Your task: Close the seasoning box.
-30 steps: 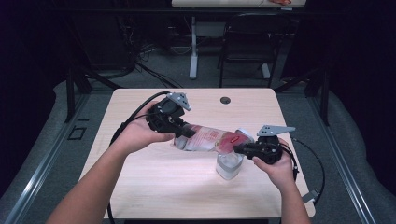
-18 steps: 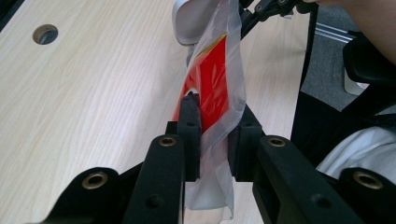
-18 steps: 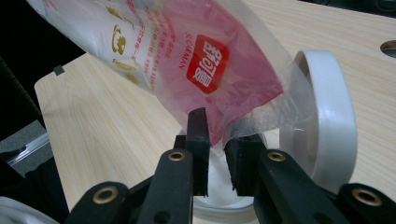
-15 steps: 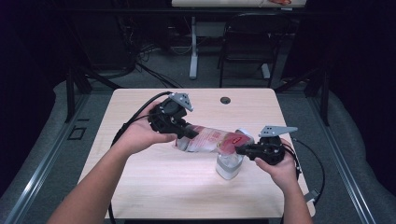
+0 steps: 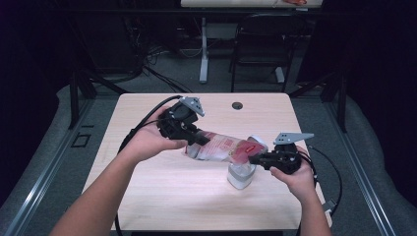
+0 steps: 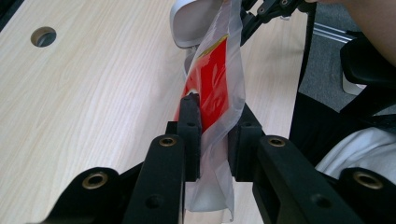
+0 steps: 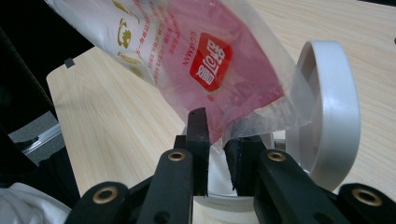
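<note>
Plastic bag (image 5: pixel 223 146) hung stretched between both tools: left tool (image 5: pixel 193 138) clamped its upper end, right tool (image 5: pixel 253 159) pinched the lower mouth directly over the white lidded jar (image 5: pixel 241 176) on the counter (image 5: pixel 147 191).

Overhead faces forward; gripper views close

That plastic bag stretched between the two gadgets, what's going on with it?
A person at a wooden table holds a two-jaw gripper in each hand. The left gripper pinches one end of a clear plastic bag with red printing, and the right gripper pinches the other end. The bag hangs between them, tilted, its right end over a white container whose hinged lid stands open. It looks like the bag is being emptied into the container, though the pictures show nothing pouring.
</note>
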